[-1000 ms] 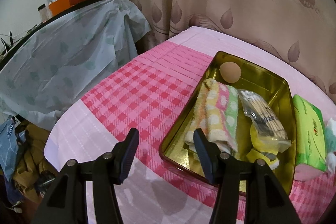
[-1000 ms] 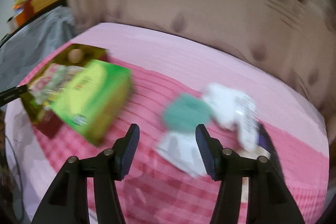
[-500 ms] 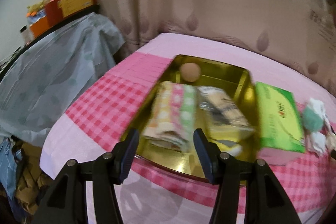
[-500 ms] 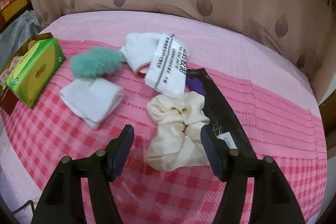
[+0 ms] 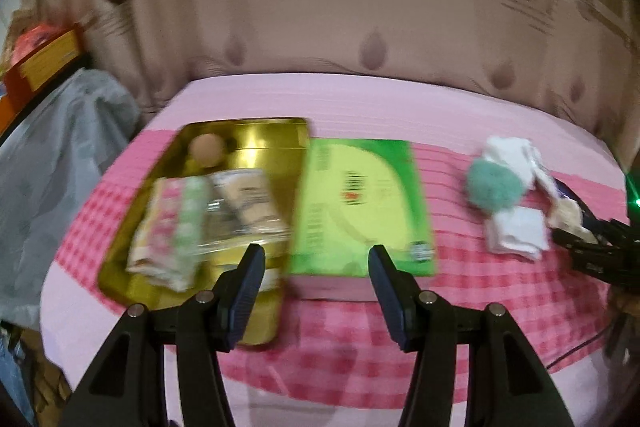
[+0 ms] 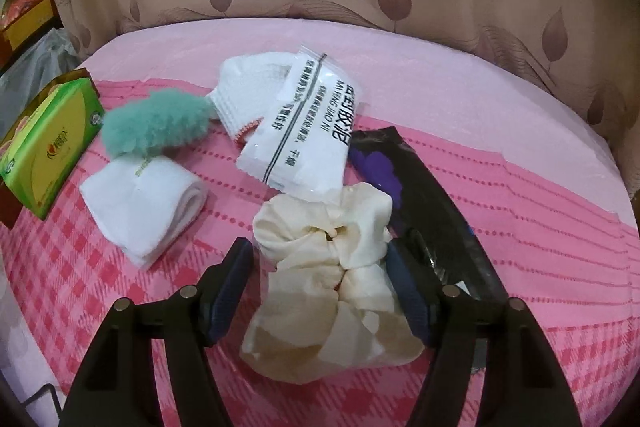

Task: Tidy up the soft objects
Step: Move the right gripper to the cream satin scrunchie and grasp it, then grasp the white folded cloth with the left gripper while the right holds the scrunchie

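Since the cream scrunchie is light, floppy, gathered cloth, take it across its bunched middle, where your right claw now straddles it. Those jaws have just been opening and stand apart, right pad at the fabric's edge, not pinching. It looks crumpled, pale, satiny, lying on the pink cloth against a black packet. Your left claw hangs apart, empty, over the green tissue pack.

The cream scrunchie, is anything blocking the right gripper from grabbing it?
Nothing visible does. The cream scrunchie already sits between the open fingers of the right gripper, whose jaws have just been opening. A black packet lies right beside it.
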Tool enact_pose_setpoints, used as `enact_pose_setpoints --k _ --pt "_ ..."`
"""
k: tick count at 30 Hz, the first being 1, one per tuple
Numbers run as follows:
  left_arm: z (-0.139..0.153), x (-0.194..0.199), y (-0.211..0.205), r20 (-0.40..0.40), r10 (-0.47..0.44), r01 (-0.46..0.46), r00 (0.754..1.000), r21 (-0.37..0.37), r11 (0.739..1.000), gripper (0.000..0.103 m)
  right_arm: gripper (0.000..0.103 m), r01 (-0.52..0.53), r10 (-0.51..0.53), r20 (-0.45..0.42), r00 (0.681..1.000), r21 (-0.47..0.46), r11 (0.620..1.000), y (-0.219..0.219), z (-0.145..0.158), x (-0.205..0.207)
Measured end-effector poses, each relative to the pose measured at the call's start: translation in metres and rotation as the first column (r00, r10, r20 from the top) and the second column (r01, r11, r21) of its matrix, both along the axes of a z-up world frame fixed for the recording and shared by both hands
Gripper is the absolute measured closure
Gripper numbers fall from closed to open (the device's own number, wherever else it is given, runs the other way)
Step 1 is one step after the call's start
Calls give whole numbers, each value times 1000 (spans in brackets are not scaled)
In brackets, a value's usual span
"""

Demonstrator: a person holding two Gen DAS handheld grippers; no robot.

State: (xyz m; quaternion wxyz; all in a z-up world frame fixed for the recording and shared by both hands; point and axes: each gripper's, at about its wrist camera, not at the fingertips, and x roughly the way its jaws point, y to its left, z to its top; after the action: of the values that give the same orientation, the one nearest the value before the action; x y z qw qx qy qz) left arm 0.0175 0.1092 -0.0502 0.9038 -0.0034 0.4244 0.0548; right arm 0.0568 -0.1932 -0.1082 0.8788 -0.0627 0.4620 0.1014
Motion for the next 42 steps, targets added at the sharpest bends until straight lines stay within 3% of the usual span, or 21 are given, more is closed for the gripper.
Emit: enact_pose_setpoints --k 6,10,13,20,26,31,36,38,42 --pt "-11 20 -53 -43 -122 121 992 -26 992 48 57 -11 10 18 1000 26 1000 -1 0 -5" --pt "-18 29 -86 -64 -207 203 976 -68 977 48 74 -6 5 28 1000 24 1000 -4 1 -11" --pt "-24 36 -107 -88 -268 257 959 -117 959 48 80 5 -6 25 1000 31 1000 -8 2 -17" --pt "-42 51 -139 -141 -349 316 927 -212 925 43 81 13 -15 36 999 45 999 -17 1 -32" --pt "-58 79 -143 -178 -296 236 939 -295 926 40 77 3 -5 34 999 48 999 -16 2 -31" --pt "-75 98 -151 -203 -277 218 939 -272 937 39 76 4 -6 34 999 50 999 -16 3 -32" --pt "-81 100 -155 -175 -279 232 944 -247 941 38 76 5 -6 35 999 50 999 -16 3 -32" --pt "-81 98 -157 -165 -313 267 935 -251 931 66 76 5 -6 34 999 50 999 -15 3 -32" --pt "-75 92 -160 -167 -358 301 918 -293 908 79 76 5 -6 35 999 48 999 -16 3 -31"
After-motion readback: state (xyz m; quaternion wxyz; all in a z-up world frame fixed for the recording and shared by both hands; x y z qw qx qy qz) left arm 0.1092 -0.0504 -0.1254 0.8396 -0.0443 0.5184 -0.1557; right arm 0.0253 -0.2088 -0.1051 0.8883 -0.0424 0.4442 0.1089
